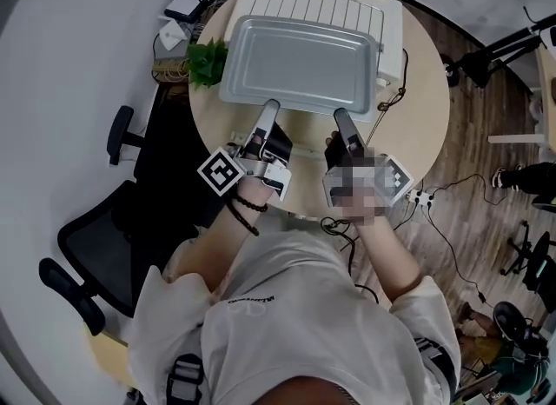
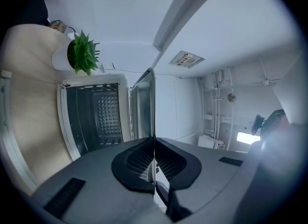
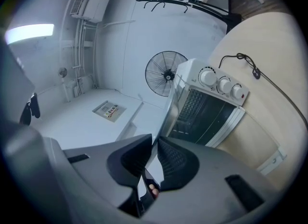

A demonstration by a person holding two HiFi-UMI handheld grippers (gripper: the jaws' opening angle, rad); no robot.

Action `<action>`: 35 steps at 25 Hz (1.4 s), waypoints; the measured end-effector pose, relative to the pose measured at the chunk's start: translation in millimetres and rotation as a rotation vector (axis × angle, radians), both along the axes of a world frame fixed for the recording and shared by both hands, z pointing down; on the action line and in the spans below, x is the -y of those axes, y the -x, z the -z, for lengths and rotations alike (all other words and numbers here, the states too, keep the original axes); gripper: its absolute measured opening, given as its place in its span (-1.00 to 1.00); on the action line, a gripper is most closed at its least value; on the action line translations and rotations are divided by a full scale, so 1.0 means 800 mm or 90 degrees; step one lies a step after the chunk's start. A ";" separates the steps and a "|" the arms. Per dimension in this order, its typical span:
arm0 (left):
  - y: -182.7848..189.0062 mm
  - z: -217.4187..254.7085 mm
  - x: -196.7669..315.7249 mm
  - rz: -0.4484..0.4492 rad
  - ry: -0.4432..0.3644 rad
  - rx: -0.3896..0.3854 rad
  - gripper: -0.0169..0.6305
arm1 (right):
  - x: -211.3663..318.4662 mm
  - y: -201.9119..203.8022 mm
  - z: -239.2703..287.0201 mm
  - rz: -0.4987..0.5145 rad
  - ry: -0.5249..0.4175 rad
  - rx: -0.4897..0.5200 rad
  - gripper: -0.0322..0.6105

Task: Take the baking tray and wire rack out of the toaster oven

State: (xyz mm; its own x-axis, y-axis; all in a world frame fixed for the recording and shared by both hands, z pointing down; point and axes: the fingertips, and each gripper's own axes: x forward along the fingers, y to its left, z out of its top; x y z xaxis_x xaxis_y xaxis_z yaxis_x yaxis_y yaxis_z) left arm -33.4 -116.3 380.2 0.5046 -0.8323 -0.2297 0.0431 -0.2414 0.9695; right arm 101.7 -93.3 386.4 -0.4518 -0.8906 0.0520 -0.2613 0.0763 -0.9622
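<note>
A silver baking tray (image 1: pixel 300 64) hangs in the air in front of and above the white toaster oven (image 1: pixel 388 28) on the round table (image 1: pixel 417 125). My left gripper (image 1: pixel 271 106) is shut on the tray's near rim at the left, and my right gripper (image 1: pixel 340 115) is shut on the same rim at the right. In the left gripper view the tray (image 2: pixel 144 103) runs edge-on out of the left gripper (image 2: pixel 154 158), beside the open oven cavity (image 2: pixel 94 117). The right gripper (image 3: pixel 155 158) pinches the tray's rim (image 3: pixel 168 117) near the oven (image 3: pixel 211 105). I cannot make out a wire rack.
A potted plant (image 1: pixel 207 60) stands at the table's left edge, with a router (image 1: pixel 182 5) behind it. A black cable (image 1: pixel 395 90) trails right of the oven. A black office chair (image 1: pixel 95 238) is at my left. A standing fan (image 3: pixel 166 74) shows beyond the oven.
</note>
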 end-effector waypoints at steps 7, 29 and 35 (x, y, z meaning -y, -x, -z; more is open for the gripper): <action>-0.018 -0.008 0.064 -0.005 0.022 -0.001 -0.93 | 0.063 -0.019 -0.008 -0.031 0.017 0.004 -0.79; -0.043 -0.034 0.142 -0.002 0.040 0.013 -0.93 | 0.139 -0.044 -0.028 -0.076 0.015 0.014 -0.78; -0.047 -0.033 0.154 0.008 0.043 0.024 -0.92 | 0.146 -0.047 -0.027 -0.081 0.025 0.027 -0.78</action>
